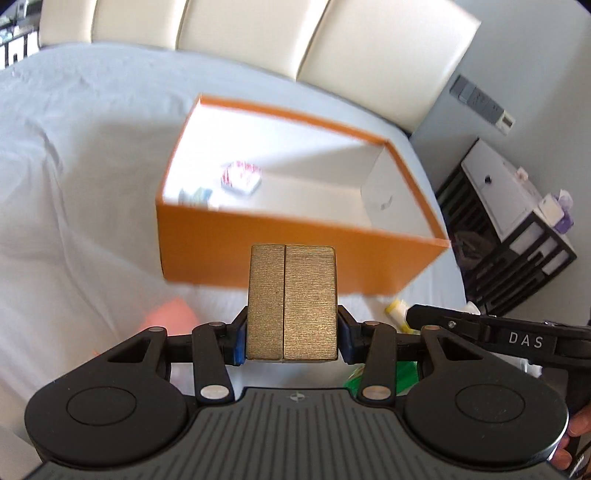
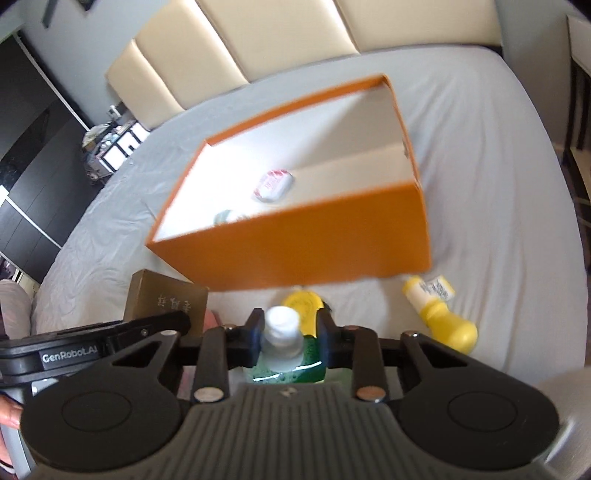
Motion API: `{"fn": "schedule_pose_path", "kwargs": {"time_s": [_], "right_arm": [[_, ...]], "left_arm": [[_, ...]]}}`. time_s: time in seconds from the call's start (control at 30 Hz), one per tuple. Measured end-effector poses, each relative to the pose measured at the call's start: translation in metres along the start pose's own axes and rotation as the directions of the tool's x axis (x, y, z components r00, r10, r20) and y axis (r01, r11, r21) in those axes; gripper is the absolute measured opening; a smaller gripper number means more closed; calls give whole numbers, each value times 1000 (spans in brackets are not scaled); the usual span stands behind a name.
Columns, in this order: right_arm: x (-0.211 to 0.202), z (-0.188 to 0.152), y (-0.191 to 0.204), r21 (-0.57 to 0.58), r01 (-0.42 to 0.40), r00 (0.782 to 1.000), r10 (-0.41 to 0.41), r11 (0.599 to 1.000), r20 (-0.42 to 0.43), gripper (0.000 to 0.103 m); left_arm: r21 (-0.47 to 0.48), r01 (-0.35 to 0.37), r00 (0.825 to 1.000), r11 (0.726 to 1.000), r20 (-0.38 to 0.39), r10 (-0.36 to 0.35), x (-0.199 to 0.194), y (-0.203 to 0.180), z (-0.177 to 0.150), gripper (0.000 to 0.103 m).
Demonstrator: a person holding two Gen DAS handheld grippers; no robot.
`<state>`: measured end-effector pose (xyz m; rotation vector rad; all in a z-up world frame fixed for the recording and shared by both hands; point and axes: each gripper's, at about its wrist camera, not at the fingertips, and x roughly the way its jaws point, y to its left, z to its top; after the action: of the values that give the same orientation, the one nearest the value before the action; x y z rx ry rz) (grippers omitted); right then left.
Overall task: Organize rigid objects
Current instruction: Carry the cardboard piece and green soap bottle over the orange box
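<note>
My left gripper [image 1: 291, 325] is shut on a gold rectangular box [image 1: 291, 302], held above the bed in front of an open orange box [image 1: 295, 254]. The gold box also shows in the right wrist view [image 2: 166, 299]. My right gripper [image 2: 288, 332] is shut on a green bottle with a white cap [image 2: 282, 339], just in front of the orange box [image 2: 314, 243]. Inside the orange box lie a red-and-white packet [image 1: 241, 178] [image 2: 274, 184] and a small bluish item [image 1: 195, 195] [image 2: 225, 216]. The right gripper also shows at the right of the left wrist view [image 1: 410, 316].
A yellow bottle [image 2: 443, 314] lies on the grey bedsheet [image 2: 498, 184] right of my right gripper; a yellow lid [image 2: 303, 301] sits behind the held bottle. A pink object [image 1: 170, 314] lies on the sheet. A cream headboard [image 1: 258, 33] stands behind; a black nightstand [image 1: 517, 229] is right.
</note>
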<state>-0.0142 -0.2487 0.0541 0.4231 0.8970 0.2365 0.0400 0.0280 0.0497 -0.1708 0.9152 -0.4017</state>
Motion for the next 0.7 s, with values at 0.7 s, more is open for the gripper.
{"fn": "schedule_pose_path", "kwargs": {"time_s": [0.7], "right_arm": [[-3,121,68,-160,-37,977,70,986,204,13]], "left_arm": [[-16,-12,993,1000,119,14,25,13,106,51]]}}
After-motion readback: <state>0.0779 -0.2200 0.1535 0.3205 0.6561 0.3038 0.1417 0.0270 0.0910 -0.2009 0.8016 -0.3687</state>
